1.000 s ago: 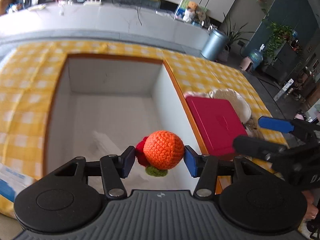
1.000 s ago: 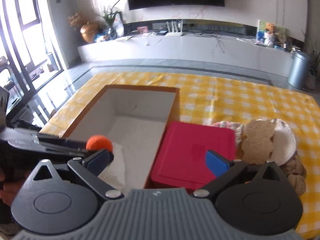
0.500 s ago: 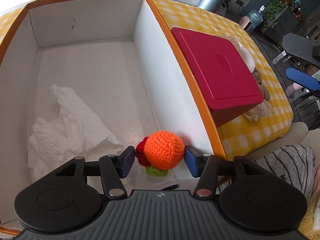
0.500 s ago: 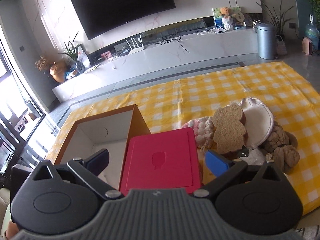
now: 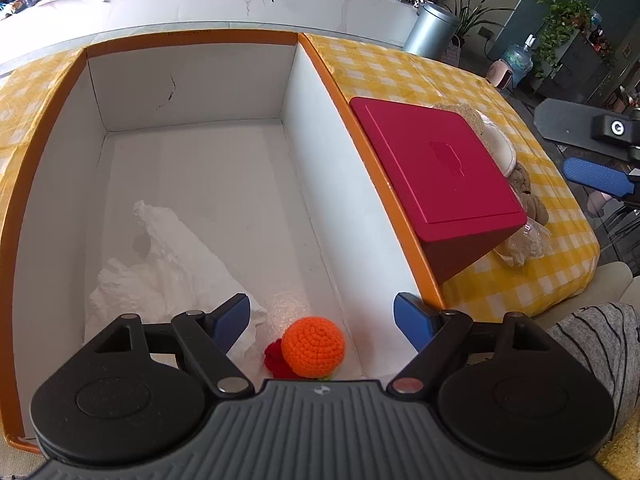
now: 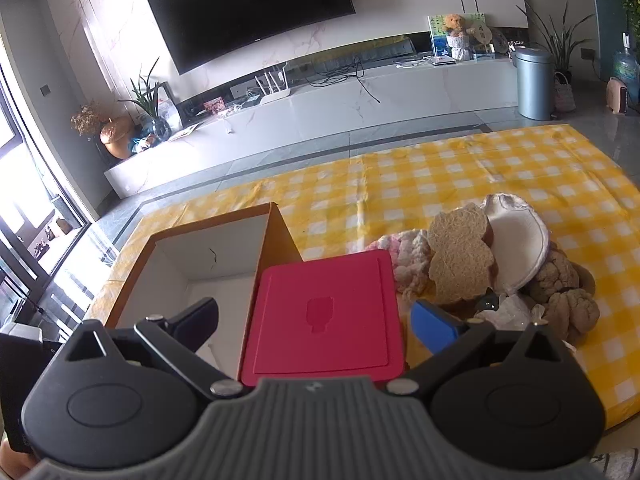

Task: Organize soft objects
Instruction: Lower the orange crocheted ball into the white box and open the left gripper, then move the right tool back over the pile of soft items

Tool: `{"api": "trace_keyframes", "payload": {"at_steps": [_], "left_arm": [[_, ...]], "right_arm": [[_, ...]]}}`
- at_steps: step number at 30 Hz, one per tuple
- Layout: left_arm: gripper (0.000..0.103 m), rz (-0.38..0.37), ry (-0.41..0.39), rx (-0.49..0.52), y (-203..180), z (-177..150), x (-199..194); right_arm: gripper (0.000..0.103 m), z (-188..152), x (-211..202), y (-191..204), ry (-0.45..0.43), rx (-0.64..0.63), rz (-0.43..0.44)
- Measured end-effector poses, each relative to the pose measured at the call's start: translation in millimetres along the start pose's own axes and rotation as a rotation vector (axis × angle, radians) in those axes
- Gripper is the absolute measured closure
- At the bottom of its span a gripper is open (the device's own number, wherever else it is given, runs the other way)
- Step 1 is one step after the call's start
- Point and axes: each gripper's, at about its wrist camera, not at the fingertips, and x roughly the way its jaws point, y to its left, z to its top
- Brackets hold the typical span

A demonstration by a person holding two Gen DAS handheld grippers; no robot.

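Note:
An orange crocheted ball (image 5: 313, 346) with red and green bits lies on the floor of the white-lined orange box (image 5: 60, 128), at its near right corner. My left gripper (image 5: 322, 322) hangs just above it, jaws opening wide, the blue pads clear of the ball on both sides. White crumpled paper (image 5: 160, 276) lies beside it in the box. My right gripper (image 6: 316, 322) is open above the red box (image 6: 324, 316), nothing between its fingers. A heap of soft objects (image 6: 480, 264) lies on the yellow checked cloth (image 6: 440, 176) to its right.
The red box (image 5: 436, 176) stands against the orange box's right wall (image 6: 276, 240). The right gripper's blue finger (image 5: 596, 178) shows at the far right. A person's striped sleeve (image 5: 596, 344) is at the table's near edge. A bin (image 6: 534, 84) and TV bench stand beyond.
The left gripper has let go of the orange ball, which dropped onto the box floor; its jaws have spread wide. The right gripper swung from over the orange box towards the red box and the heap.

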Motion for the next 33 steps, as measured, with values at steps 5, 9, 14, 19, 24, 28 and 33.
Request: {"api": "trace_keyframes", "payload": {"at_steps": [5, 9, 14, 19, 24, 28, 33], "left_arm": [[0.007, -0.032, 0.003, 0.07, -6, 1, -15], [0.007, -0.001, -0.073, 0.163, -11, -4, -36], [0.007, -0.005, -0.149, 0.16, -10, -3, -63], [0.007, 0.031, -0.277, 0.19, -26, -5, -94], [0.007, 0.025, -0.361, 0.195, -48, -5, -112], [0.007, 0.015, -0.394, 0.186, -69, 3, -118], [0.007, 0.049, -0.381, 0.235, -102, 18, -107]], "right_arm": [[0.002, -1, 1, 2, 0.012, -0.006, 0.001], [0.002, -2, -3, 2, 0.009, -0.021, 0.006], [0.002, -2, -11, -4, -0.006, -0.01, -0.002], [0.002, 0, -27, -20, -0.042, 0.015, -0.029], [0.002, 4, -43, -45, -0.079, 0.056, -0.07], [0.002, 4, -53, -67, -0.109, 0.058, -0.21], [0.002, -5, -43, -104, -0.059, 0.004, -0.402]]}}
